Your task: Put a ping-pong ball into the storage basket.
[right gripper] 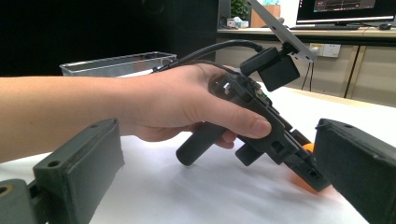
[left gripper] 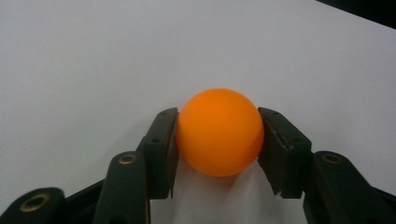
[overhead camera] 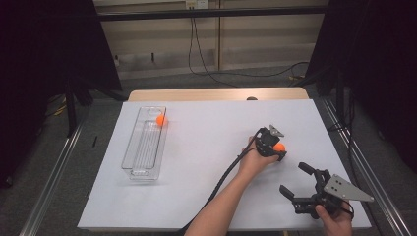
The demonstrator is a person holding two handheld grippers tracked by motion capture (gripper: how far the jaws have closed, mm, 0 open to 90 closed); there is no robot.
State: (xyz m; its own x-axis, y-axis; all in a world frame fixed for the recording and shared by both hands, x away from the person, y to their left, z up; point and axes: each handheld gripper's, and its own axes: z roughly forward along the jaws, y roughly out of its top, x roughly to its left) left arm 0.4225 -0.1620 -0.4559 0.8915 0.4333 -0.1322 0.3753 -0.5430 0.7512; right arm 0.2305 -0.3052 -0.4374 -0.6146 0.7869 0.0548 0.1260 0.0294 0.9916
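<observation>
White table paper [overhead camera: 196, 162] bears an orange ball [left gripper: 219, 132] clamped between the left gripper's [overhead camera: 278, 150] jaws; clear tray [overhead camera: 135, 164] lies far leftward; right gripper [overhead camera: 295, 179] gapes empty.

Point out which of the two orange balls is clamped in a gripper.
The orange ball on the white sheet, clamped by the left gripper. The other ball lies in the clear tray.

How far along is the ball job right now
Done: one orange ball already lies in the clear tray. In hand: the left gripper is shut on the second ball, which sits on the white table. Left: lifting it across to the tray. The right gripper waits open.
</observation>
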